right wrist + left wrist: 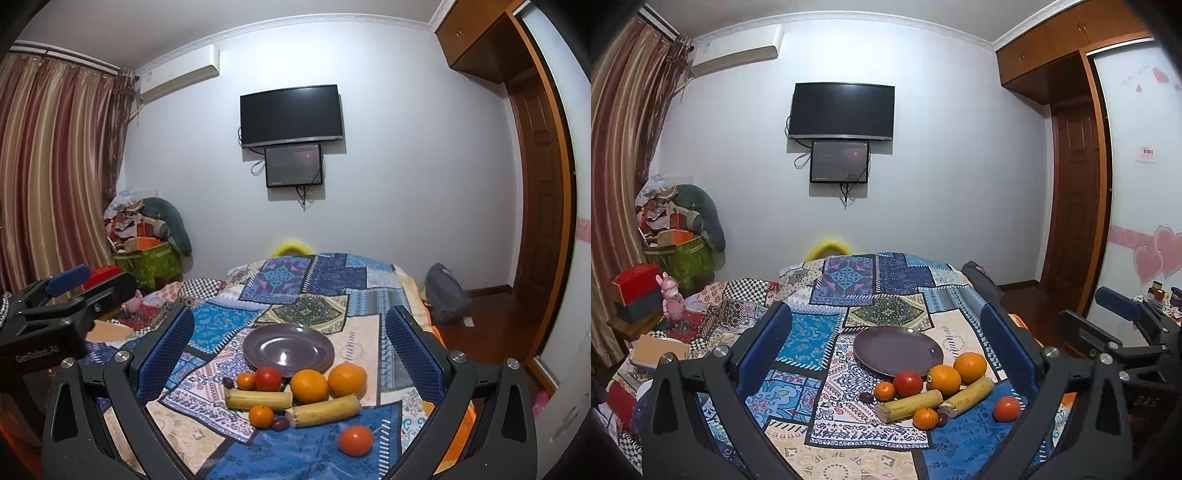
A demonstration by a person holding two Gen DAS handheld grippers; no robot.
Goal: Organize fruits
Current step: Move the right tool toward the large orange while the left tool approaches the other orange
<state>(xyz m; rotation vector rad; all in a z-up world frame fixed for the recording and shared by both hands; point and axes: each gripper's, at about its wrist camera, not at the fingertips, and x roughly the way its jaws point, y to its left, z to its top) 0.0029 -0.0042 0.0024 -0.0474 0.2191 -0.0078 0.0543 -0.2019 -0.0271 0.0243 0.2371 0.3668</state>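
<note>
Below frame centre, oranges [309,385], tomatoes [268,379] and sugarcane pieces [258,400] crowd beside an empty purple plate [288,347]; left gripper [886,354] and right gripper [291,354] both gape wide, holding nothing.

Before the plate [289,347] on the bed [354,332] — two oranges [309,386], tomato [268,379], two cane pieces [258,400] nearer still.

Wide-open left gripper [886,332] above a patchwork cloth [820,332] holding an empty purple plate [897,349], oranges [956,373], tomatoes [908,383] and sugarcane pieces [910,404]
</note>
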